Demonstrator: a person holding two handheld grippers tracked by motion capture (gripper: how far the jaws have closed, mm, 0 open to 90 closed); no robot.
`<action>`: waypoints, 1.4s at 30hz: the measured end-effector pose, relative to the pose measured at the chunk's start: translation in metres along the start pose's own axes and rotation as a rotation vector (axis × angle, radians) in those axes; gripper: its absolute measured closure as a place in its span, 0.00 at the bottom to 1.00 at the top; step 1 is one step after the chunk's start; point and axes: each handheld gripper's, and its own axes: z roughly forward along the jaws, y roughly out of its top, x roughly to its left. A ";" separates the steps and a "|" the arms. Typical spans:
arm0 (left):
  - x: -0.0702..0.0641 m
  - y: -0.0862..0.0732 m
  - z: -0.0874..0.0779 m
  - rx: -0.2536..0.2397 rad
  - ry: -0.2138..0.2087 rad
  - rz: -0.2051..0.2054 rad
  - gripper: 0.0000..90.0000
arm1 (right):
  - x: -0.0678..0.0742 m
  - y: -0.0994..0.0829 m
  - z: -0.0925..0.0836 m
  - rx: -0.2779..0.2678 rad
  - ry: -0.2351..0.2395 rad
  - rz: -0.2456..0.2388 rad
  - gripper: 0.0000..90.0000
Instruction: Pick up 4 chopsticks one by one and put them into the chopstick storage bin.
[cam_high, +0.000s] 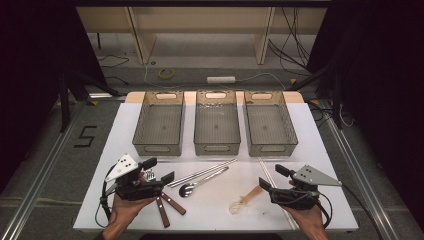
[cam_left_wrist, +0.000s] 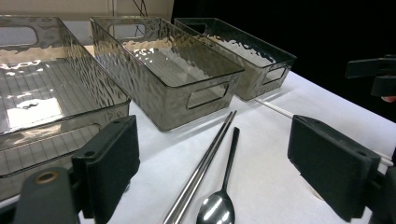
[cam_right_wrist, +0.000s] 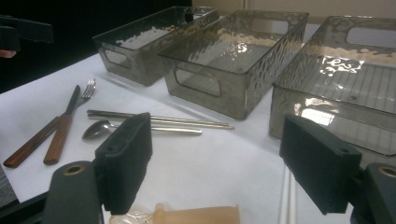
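Note:
Both grippers rest low over the front of the white table (cam_high: 310, 145), each held in a hand. My left gripper (cam_high: 159, 170) is open and empty, just left of a pair of metal chopsticks (cam_high: 202, 172) and a metal spoon (cam_high: 200, 184). In its own view the left gripper (cam_left_wrist: 222, 163) looks along the chopsticks (cam_left_wrist: 205, 158) and the spoon (cam_left_wrist: 219, 205). My right gripper (cam_high: 272, 176) is open and empty too, beside white chopsticks (cam_high: 267, 172) and a pale plastic spoon (cam_high: 247, 196). That spoon (cam_right_wrist: 196, 215) lies just below the right gripper (cam_right_wrist: 222, 163).
Three empty grey see-through bins (cam_high: 159, 122) (cam_high: 216, 122) (cam_high: 270, 122) stand side by side at the back of the table. A knife and fork with wooden handles (cam_high: 167, 207) lie by the left hand. The table's front edge is close under both hands.

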 end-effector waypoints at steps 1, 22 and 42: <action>0.000 0.000 0.000 0.000 0.000 0.000 0.18 | 0.000 0.001 0.000 0.003 0.000 0.001 0.30; 0.000 0.000 0.001 0.003 0.002 0.005 0.18 | -0.017 0.030 -0.003 0.380 -0.089 -0.075 0.37; 0.000 0.001 0.000 -0.007 -0.001 0.005 0.18 | -0.038 0.016 0.028 0.817 -0.139 -0.066 0.56</action>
